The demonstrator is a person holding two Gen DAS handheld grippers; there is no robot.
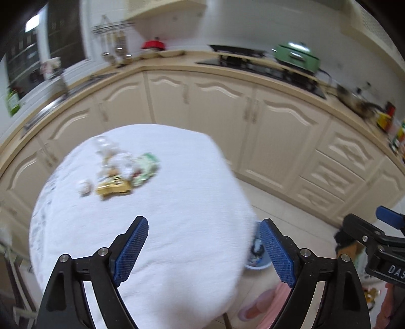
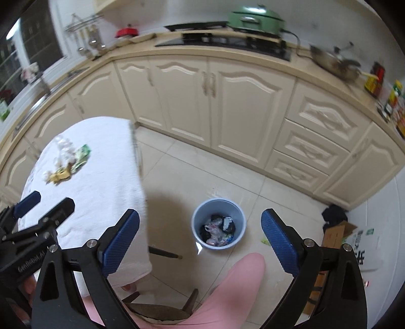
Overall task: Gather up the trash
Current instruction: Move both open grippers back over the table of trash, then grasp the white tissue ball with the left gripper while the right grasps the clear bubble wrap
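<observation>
Your trash pile [image 1: 119, 174] lies across the white table [image 1: 177, 202]; beside it, the bin [image 2: 218, 224]. Your left gripper [image 1: 203, 249] and right gripper [image 2: 200, 243] hover wide apart, empty.

Home kitchen. Cream cabinets [image 2: 227, 106] with arched panel doors and drawers run under L-shaped beige counter [image 2: 316, 68]. Black hob [image 2: 222, 41] on counter, green pot [image 2: 255, 19] at hob's right end, wok [image 2: 336, 64] beyond. Sink [image 1: 63, 97] on left run. Utensil rack [image 1: 112, 27] on tiled wall.
</observation>
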